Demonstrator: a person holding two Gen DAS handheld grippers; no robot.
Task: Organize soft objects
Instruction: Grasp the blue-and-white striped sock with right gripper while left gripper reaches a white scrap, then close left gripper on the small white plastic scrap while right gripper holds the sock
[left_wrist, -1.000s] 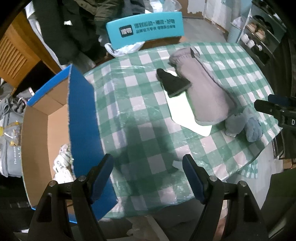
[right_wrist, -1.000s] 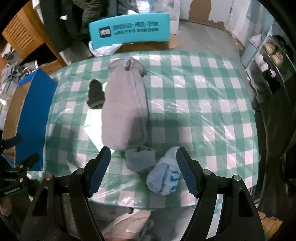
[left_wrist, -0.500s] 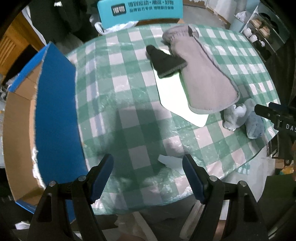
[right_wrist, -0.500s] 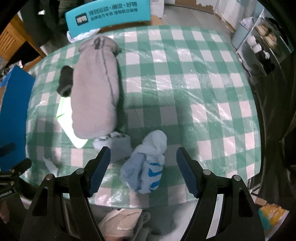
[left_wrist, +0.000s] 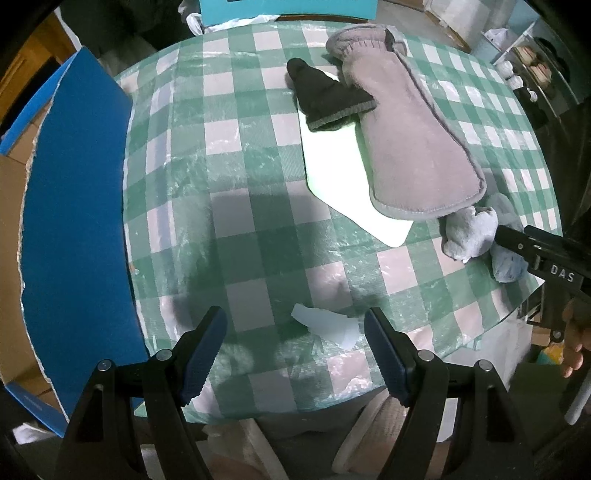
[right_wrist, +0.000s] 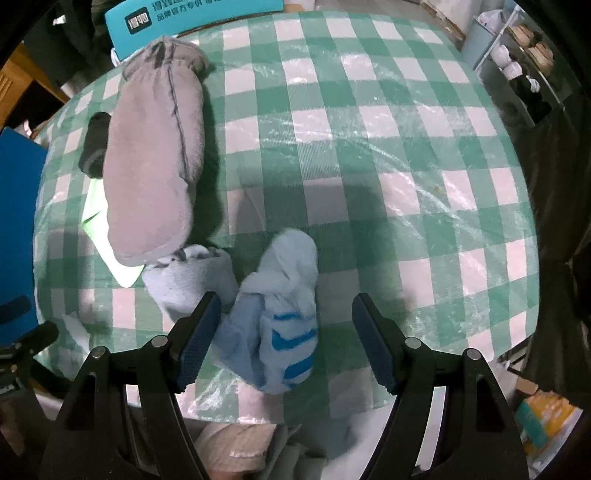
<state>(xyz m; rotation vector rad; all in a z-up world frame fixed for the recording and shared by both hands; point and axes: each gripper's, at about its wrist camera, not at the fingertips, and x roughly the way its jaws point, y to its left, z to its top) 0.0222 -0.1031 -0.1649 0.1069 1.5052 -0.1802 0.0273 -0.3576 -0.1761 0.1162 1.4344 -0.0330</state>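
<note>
A large grey mitten (left_wrist: 410, 136) (right_wrist: 155, 162) lies on the checked table (left_wrist: 240, 229), partly over a black sock (left_wrist: 327, 98) (right_wrist: 94, 146) and a pale green sheet (left_wrist: 343, 177). A grey-blue sock bundle (right_wrist: 192, 280) (left_wrist: 469, 232) and a light blue striped sock (right_wrist: 284, 314) lie near the table's front edge. My right gripper (right_wrist: 286, 336) is open, with the striped sock between its fingers; it also shows in the left wrist view (left_wrist: 539, 254). My left gripper (left_wrist: 295, 350) is open and empty over the table's front edge, above a torn plastic scrap (left_wrist: 327, 326).
A blue cardboard box (left_wrist: 74, 229) stands open at the table's left side. A teal chair back (right_wrist: 192, 14) is behind the table. A shelf with small items (right_wrist: 524, 55) stands at the far right. Cloth lies on the floor below the table (right_wrist: 236, 450).
Both grippers have moved forward and lower toward the table. The right gripper now straddles the striped sock. The box has slid to the left edge of the left wrist view.
</note>
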